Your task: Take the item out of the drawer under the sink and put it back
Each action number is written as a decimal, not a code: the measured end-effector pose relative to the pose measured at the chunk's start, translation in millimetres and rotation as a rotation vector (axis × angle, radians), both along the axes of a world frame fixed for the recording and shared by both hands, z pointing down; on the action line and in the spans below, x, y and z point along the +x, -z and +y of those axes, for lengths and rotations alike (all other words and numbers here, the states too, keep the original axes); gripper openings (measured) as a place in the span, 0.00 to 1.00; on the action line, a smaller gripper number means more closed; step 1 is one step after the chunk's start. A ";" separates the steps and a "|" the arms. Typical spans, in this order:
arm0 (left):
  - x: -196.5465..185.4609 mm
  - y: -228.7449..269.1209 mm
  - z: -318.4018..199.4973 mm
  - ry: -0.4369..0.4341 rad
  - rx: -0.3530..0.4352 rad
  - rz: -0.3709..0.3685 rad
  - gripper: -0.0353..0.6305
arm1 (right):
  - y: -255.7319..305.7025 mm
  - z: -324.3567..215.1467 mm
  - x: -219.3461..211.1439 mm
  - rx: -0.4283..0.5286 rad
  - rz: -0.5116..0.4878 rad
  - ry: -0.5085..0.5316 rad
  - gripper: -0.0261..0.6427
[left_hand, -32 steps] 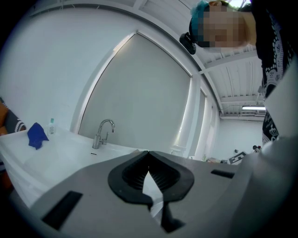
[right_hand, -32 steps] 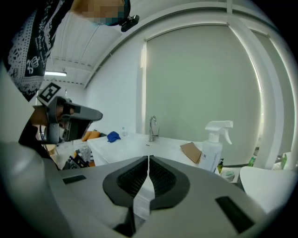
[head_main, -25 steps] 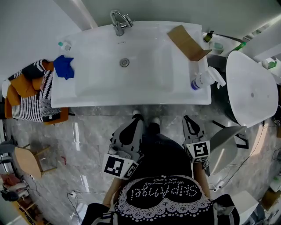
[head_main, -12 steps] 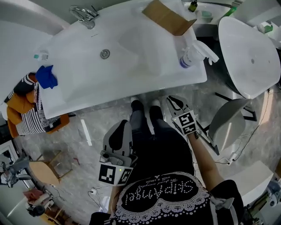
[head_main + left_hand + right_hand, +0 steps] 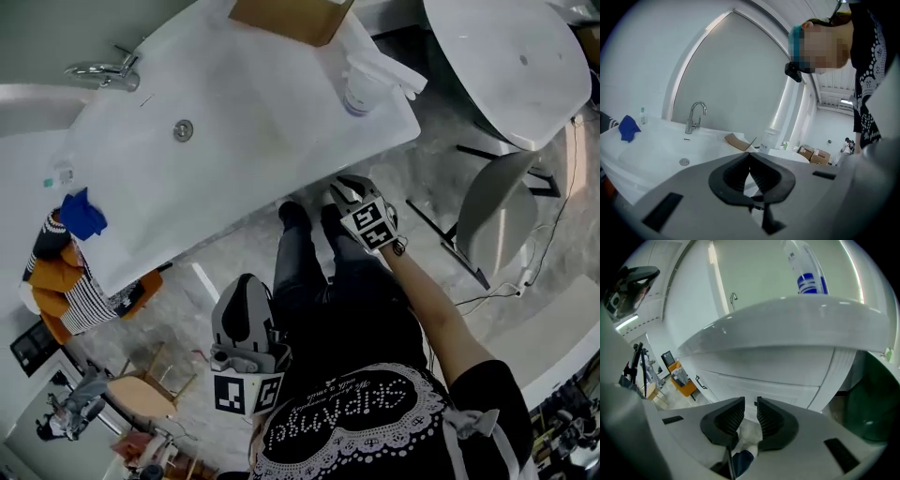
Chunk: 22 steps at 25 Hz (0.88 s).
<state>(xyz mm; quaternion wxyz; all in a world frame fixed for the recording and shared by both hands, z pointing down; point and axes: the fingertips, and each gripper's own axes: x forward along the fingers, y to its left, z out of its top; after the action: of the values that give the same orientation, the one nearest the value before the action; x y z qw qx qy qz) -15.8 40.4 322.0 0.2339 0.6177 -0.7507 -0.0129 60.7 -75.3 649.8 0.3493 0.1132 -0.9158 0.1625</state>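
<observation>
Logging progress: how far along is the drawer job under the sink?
Done: nothing yet; the drawer under the sink looks closed. In hand: the right gripper faces the drawer front, its jaws have just been opening with nothing between them; the left gripper is shut and empty. Left: open the drawer, take the item out, put it back.

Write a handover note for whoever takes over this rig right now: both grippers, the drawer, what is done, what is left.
Left gripper: shut, empty, looking across the sink.
Right gripper: jaws have just been opening and now stand apart with nothing between them. It is low, facing the drawer front under the sink, not touching it.
Drawer: closed. The item is not in view.
Done: nothing that shows.
Left: open the drawer, take the item out, put it back, close the drawer.
</observation>
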 end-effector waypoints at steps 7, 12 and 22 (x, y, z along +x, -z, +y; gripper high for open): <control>9.1 -13.5 -10.5 -0.057 -0.042 0.033 0.06 | -32.2 -8.5 -20.3 0.000 0.040 -0.011 0.19; 16.6 -25.4 -22.1 -0.087 -0.063 0.073 0.06 | -62.5 -15.0 -30.6 -0.021 0.077 -0.043 0.20; 12.3 -41.5 -22.4 -0.091 -0.122 0.104 0.06 | -107.2 -14.5 -46.7 -0.064 0.123 -0.111 0.24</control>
<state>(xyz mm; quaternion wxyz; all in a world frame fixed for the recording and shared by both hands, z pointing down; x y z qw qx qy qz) -3.5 18.1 363.5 0.3102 0.6341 -0.7082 0.0113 14.0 -89.8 757.0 0.3986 0.1622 -0.8795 0.2033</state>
